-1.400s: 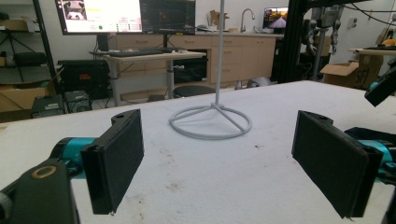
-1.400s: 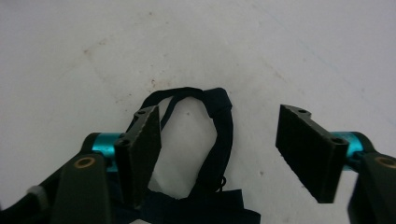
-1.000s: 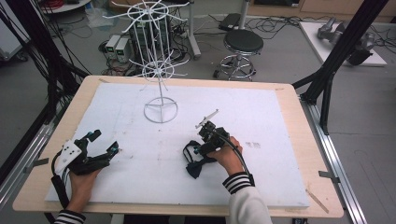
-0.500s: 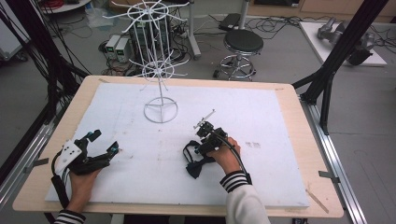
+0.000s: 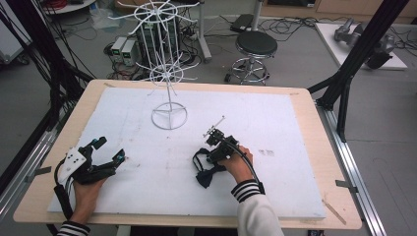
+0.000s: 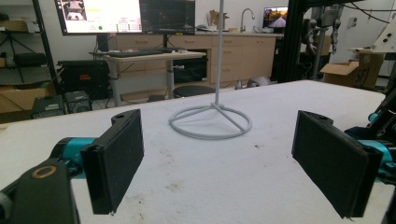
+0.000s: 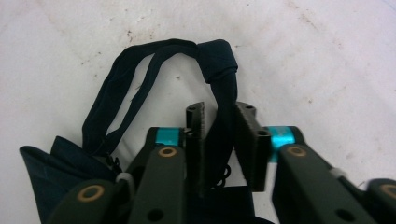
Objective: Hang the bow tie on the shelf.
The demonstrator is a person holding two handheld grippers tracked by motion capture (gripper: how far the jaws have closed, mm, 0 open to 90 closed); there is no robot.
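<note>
Dark navy fabric bow tie (image 7: 140,107), lying on the white table cover (image 5: 295,147), now sits clamped by its strap in the right gripper (image 7: 219,126), which has crept slightly back toward the person, suggesting a lift is next; the left gripper (image 6: 219,158) rests with jaws spread wide.

I see a white wire stand (image 5: 168,73) at twelve o'clock on my counter (image 5: 305,98), whose pale wood rim frames a white mat (image 5: 295,147). My black, teal-jointed right tool (image 7: 219,135) meets a dark navy strap (image 7: 140,93). Sleeves (image 5: 246,189) are black-and-white striped.
</note>
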